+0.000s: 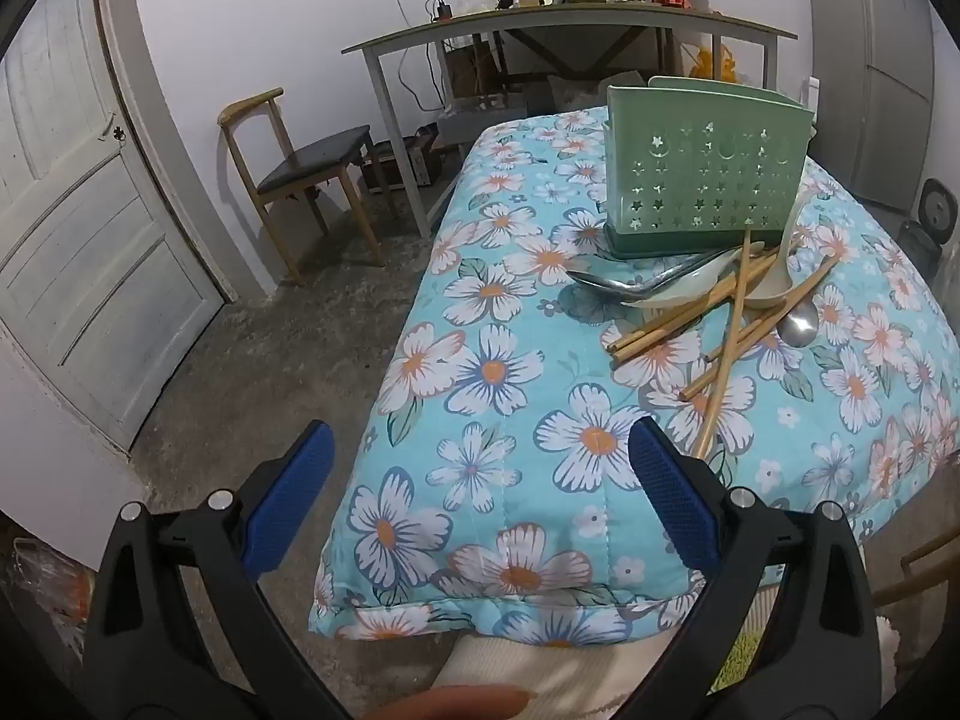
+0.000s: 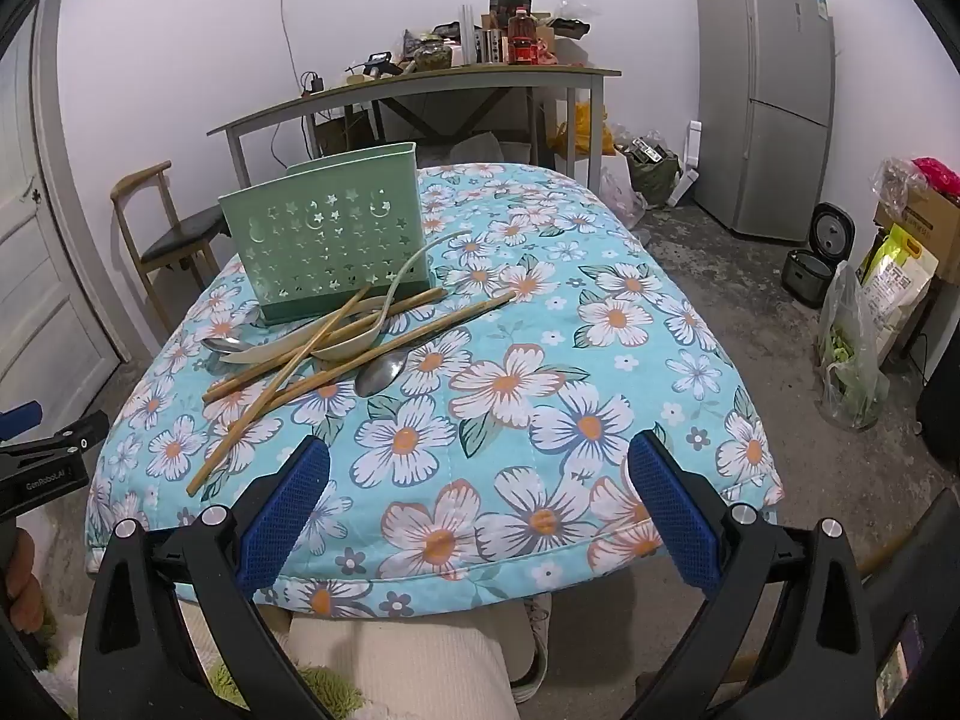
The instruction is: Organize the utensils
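A green perforated utensil holder [image 1: 702, 180] [image 2: 330, 240] stands on a floral-quilt-covered table [image 1: 510, 420] [image 2: 570, 372]. In front of it lies a loose pile: several bamboo chopsticks [image 1: 726, 354] [image 2: 282, 384], metal spoons [image 1: 798, 324] [image 2: 381, 375] and cream plastic spoons [image 1: 678, 288] [image 2: 342, 348]. My left gripper [image 1: 480, 450] hovers open over the table's near left corner, short of the pile. My right gripper [image 2: 477, 468] hangs open above the near edge, right of the pile. Nothing is between either pair of blue pads. The left gripper's tip [image 2: 24, 420] shows at the right wrist view's left edge.
A wooden chair [image 1: 294, 174] [image 2: 168, 228] stands left of the table, by a white door [image 1: 78, 240]. A cluttered grey desk [image 1: 570, 30] [image 2: 420, 84] stands behind. A fridge [image 2: 762, 90], a rice cooker [image 2: 816, 264] and bags [image 2: 852, 348] line the right. A person's knees [image 2: 408, 660] sit below.
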`<state>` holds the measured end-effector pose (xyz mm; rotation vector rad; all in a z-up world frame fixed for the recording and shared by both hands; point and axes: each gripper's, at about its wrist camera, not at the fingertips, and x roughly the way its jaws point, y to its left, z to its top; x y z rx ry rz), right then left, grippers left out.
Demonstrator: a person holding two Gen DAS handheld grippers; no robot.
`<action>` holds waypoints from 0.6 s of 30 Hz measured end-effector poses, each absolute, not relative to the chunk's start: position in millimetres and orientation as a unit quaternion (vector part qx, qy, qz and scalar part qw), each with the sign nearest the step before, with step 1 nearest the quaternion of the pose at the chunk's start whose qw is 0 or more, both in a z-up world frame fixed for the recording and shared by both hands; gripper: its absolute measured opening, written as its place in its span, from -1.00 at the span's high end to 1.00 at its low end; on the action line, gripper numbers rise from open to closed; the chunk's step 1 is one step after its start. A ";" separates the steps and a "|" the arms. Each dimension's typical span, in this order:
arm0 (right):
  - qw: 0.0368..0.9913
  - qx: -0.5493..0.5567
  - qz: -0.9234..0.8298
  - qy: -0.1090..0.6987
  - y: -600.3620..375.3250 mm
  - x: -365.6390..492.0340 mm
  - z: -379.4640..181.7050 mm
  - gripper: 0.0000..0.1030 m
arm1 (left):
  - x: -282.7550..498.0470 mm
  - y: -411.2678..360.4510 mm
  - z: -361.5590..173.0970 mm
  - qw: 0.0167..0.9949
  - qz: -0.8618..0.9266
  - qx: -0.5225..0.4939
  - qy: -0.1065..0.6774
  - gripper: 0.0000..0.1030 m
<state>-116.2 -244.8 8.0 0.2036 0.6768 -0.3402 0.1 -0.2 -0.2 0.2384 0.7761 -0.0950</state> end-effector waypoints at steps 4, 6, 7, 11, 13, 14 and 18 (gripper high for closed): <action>0.924 0.096 -0.167 0.330 -244.1 -116.3 8.0 -0.88 | 0.2 0.0 -0.2 0.917 -0.047 0.115 0.379 -0.84; 0.924 0.097 -0.168 0.330 -243.6 -116.7 7.9 -0.88 | 0.2 0.3 -0.3 0.917 -0.047 0.115 0.379 -0.84; 0.924 0.097 -0.168 0.330 -243.2 -116.9 7.8 -0.88 | 0.4 0.6 -0.4 0.917 -0.047 0.114 0.379 -0.84; 0.924 0.099 -0.166 0.331 -244.2 -116.1 8.0 -0.88 | -2.2 -1.5 -4.1 0.917 -0.046 0.116 0.379 -0.84; 0.924 0.099 -0.166 0.331 -244.0 -115.7 7.9 -0.88 | -4.4 -1.8 -4.7 0.918 -0.046 0.117 0.377 -0.84; 0.924 0.098 -0.166 0.331 -243.8 -115.8 7.9 -0.88 | -0.7 -1.6 -3.9 0.916 -0.046 0.116 0.381 -0.84; 0.924 0.098 -0.165 0.331 -243.5 -115.3 8.2 -0.88 | -1.5 -2.1 -4.5 0.917 -0.046 0.115 0.380 -0.84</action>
